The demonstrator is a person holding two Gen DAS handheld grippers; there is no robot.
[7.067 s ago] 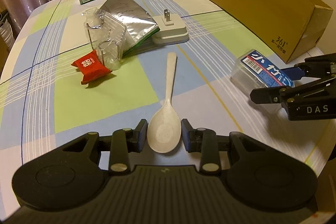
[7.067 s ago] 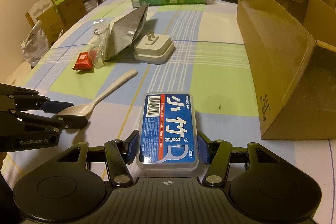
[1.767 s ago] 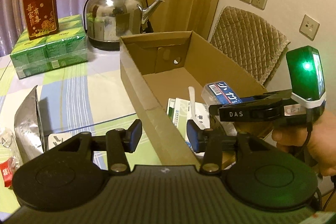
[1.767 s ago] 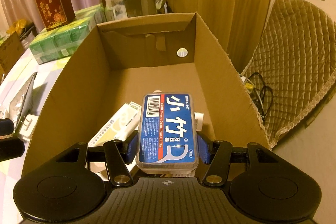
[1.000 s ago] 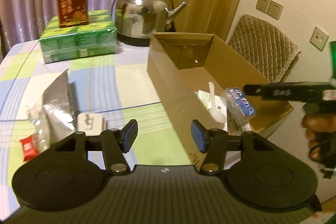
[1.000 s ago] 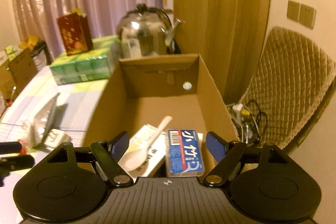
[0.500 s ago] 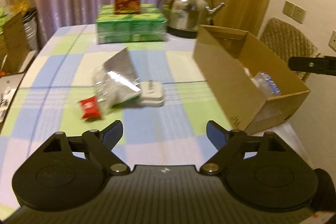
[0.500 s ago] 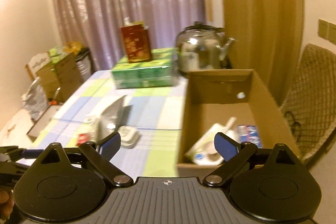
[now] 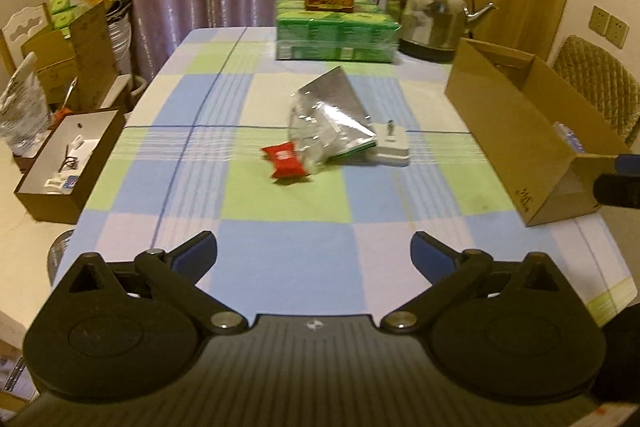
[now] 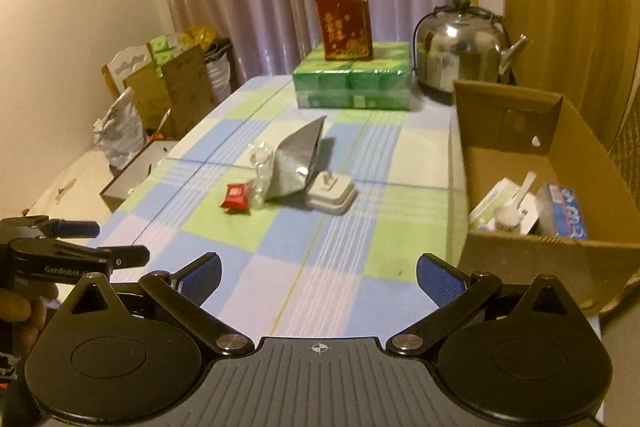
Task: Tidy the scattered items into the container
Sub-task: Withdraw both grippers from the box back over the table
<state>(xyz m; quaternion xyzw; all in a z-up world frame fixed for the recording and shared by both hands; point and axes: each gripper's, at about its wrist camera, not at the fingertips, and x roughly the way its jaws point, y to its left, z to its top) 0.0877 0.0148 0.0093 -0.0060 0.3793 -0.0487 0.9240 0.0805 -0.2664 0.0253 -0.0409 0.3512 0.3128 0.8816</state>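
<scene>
Both grippers, left (image 9: 314, 251) and right (image 10: 318, 277), are spread wide with nothing between the fingers; the jaws have just been opening. Leftovers sit mid-table: red packet (image 9: 286, 161), clear wrapper (image 9: 310, 131), foil pouch (image 9: 340, 111), plug (image 9: 390, 147). The packet looks light and squishy, so I'd pinch it across the middle. The pouch is probably slippery, better taken by an edge; the plug is hard, easy by its sides. Compared with seven seconds back, the spoon (image 10: 516, 201) and floss case (image 10: 566, 213) are now in the box (image 10: 532, 259), and both grippers have pulled back to the near edge.
</scene>
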